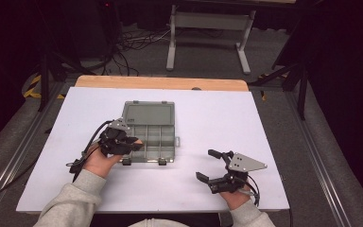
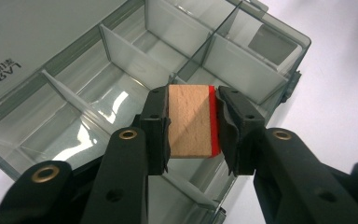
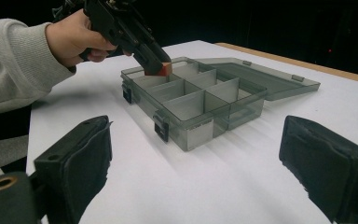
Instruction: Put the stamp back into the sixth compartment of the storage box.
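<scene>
My left gripper clenched on small beech-wood block w/ red-painted side, held just above near-left compartment of translucent grey plastic divider box, lid lying open flat behind. Right gripper released, jaws wide apart, empty, hovering over white tabletop, well apart from box. Step, I judged: placing block. Next move needed: lower block clear of dividers, then let go.

A white surface with a bare wooden far edge stands on grey floor, with a white metal frame and tangled cables beyond.
</scene>
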`<act>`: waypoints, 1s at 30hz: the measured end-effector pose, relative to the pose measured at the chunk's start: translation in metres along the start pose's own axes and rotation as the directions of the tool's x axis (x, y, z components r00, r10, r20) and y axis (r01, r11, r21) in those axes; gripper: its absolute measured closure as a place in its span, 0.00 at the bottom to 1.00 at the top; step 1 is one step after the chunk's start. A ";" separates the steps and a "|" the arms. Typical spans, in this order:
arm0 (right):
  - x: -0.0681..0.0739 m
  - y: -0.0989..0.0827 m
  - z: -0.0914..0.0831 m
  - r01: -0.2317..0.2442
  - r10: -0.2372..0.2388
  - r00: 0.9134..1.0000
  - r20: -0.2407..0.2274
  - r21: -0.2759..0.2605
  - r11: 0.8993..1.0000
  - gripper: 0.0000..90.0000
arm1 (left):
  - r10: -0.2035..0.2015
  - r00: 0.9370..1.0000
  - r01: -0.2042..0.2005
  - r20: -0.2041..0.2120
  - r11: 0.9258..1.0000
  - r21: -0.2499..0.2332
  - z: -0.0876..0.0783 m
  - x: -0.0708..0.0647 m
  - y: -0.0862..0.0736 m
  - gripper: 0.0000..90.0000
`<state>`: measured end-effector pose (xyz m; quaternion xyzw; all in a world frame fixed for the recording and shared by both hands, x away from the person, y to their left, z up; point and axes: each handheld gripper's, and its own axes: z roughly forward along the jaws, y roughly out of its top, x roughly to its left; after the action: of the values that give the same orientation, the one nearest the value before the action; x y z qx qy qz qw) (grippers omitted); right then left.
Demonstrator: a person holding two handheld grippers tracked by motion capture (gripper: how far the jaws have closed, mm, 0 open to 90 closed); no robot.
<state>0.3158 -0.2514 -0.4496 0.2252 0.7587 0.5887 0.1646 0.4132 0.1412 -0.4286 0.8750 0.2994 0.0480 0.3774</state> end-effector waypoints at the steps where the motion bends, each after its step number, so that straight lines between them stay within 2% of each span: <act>1: 0.000 0.000 0.000 0.000 0.000 1.000 0.000 0.000 1.000 0.11 | -0.003 1.000 0.003 0.002 1.000 0.006 0.001 0.000 0.000 0.73; 28: 0.000 0.000 0.000 0.001 -0.001 1.000 -0.003 0.001 1.000 0.11 | -0.006 1.000 0.006 0.014 0.999 0.048 0.009 0.001 -0.003 0.73; 30: 0.000 0.000 0.000 0.002 -0.002 1.000 -0.003 0.002 1.000 0.11 | -0.016 1.000 0.015 0.016 0.999 0.051 0.010 0.001 -0.004 0.73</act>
<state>0.3160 -0.2510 -0.4499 0.2239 0.7596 0.5883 0.1639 0.4149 0.1374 -0.4381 0.8824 0.3044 0.0302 0.3576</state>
